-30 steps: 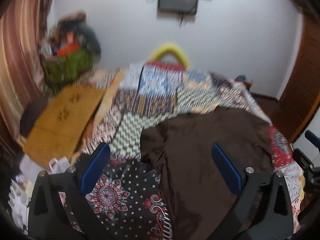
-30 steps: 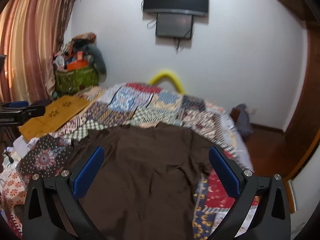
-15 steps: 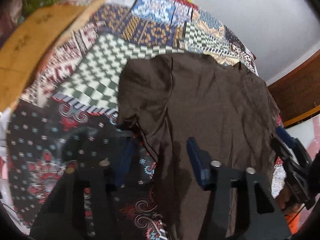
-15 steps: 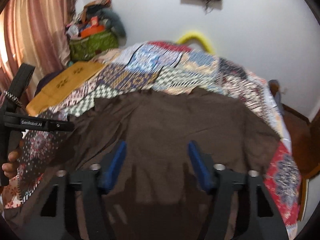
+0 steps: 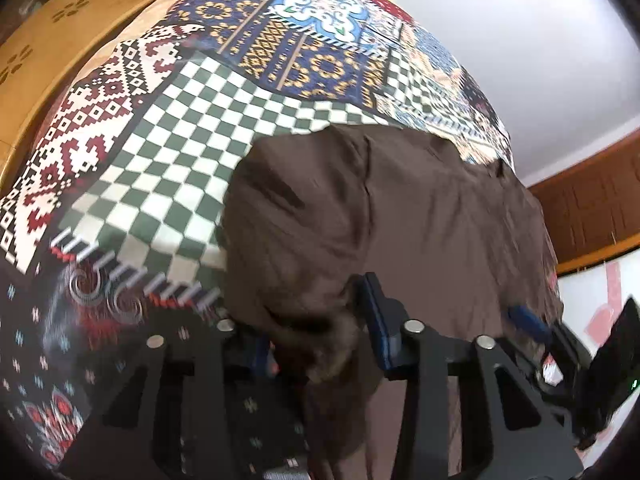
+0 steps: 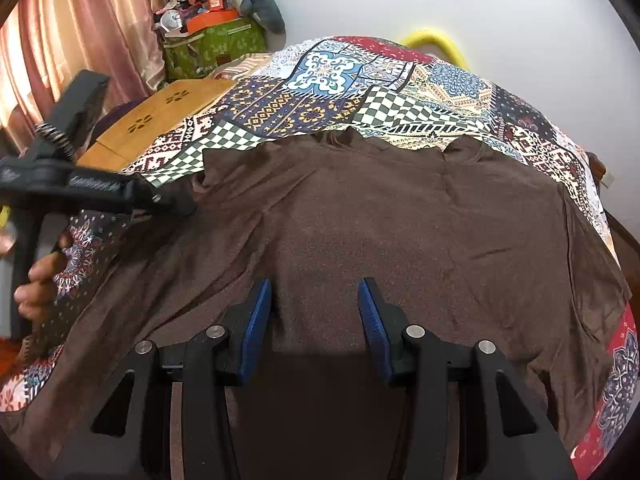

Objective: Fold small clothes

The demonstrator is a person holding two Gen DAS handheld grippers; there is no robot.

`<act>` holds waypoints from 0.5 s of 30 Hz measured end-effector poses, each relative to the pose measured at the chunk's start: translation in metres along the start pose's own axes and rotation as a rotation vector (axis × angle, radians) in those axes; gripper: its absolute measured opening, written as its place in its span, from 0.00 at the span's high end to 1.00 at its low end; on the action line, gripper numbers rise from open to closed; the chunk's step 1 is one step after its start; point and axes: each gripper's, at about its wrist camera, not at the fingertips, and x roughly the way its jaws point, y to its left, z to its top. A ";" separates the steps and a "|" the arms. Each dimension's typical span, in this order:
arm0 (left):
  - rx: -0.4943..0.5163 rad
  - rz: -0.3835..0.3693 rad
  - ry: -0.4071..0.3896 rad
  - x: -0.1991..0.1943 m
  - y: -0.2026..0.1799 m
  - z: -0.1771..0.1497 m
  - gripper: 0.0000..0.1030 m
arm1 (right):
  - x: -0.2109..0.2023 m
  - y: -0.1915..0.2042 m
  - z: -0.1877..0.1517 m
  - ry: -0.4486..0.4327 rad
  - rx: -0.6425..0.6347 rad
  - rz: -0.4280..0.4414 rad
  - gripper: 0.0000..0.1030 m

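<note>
1. Between the closing jaws of the left gripper (image 5: 320, 332), a bunched edge of the brown shirt (image 6: 380, 224) is rising up; the blue pads seem to be pinching that cloth, though blur is hiding the left pad.
2. Ahead of the right gripper (image 6: 314, 312), the same shirt is lying spread and mostly flat, its collar at the far side of the jaws and its near hem running under them.
3. Those right jaws are closing too, with flat cloth lying between the pads, but the pads are not yet pressing on any of it.
4. Beyond both pairs of jaws, the patchwork bedspread (image 6: 332, 92) is carrying the shirt, and a tan cloth (image 6: 160, 116) is lying off to the left of it.
5. To the left of the right jaws, a hand (image 6: 38, 284) is holding the left gripper's handle.
6. Judging progress, no fold is showing yet: the shirt is lying open at full width, so grasping is the step in hand, and every fold is still waiting.
7. Compared with 1 second ago, both pairs of jaws are standing far narrower, both cameras are looking more steeply down at the bed, and the wall screen is mostly gone from view.
8. Compared with half a second ago, the left jaws are now sitting on the shirt's edge, not beside it.
</note>
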 end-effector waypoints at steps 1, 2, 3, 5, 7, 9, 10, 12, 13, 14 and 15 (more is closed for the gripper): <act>-0.007 -0.009 0.003 0.002 0.001 0.003 0.69 | 0.000 -0.001 0.000 -0.001 0.004 0.005 0.59; -0.014 -0.017 0.004 0.004 0.002 0.006 0.74 | 0.001 -0.002 0.001 -0.001 0.007 0.008 0.59; -0.020 -0.015 0.002 0.005 0.003 0.009 0.82 | 0.001 -0.002 0.001 -0.001 0.011 0.012 0.59; -0.014 0.013 -0.013 0.005 0.002 0.013 0.87 | 0.001 -0.004 0.003 0.001 0.016 0.021 0.59; 0.017 0.054 -0.058 -0.003 -0.004 0.016 0.88 | 0.000 -0.003 0.003 0.002 0.020 0.029 0.59; 0.069 0.075 -0.119 -0.017 -0.017 0.017 0.88 | -0.001 -0.002 0.003 0.004 0.024 0.037 0.59; 0.095 0.080 -0.143 -0.023 -0.022 0.017 0.89 | -0.001 -0.002 0.003 0.005 0.026 0.040 0.59; 0.183 0.105 -0.190 -0.037 -0.045 0.018 0.90 | -0.001 -0.001 0.003 0.007 0.027 0.042 0.59; 0.221 0.122 -0.209 -0.041 -0.056 0.018 0.90 | 0.000 -0.001 0.003 0.008 0.025 0.040 0.59; 0.261 0.134 -0.222 -0.046 -0.069 0.017 0.90 | 0.000 0.000 0.003 0.008 0.023 0.039 0.59; 0.295 0.133 -0.229 -0.050 -0.080 0.016 0.90 | 0.001 0.000 0.003 0.007 0.022 0.041 0.59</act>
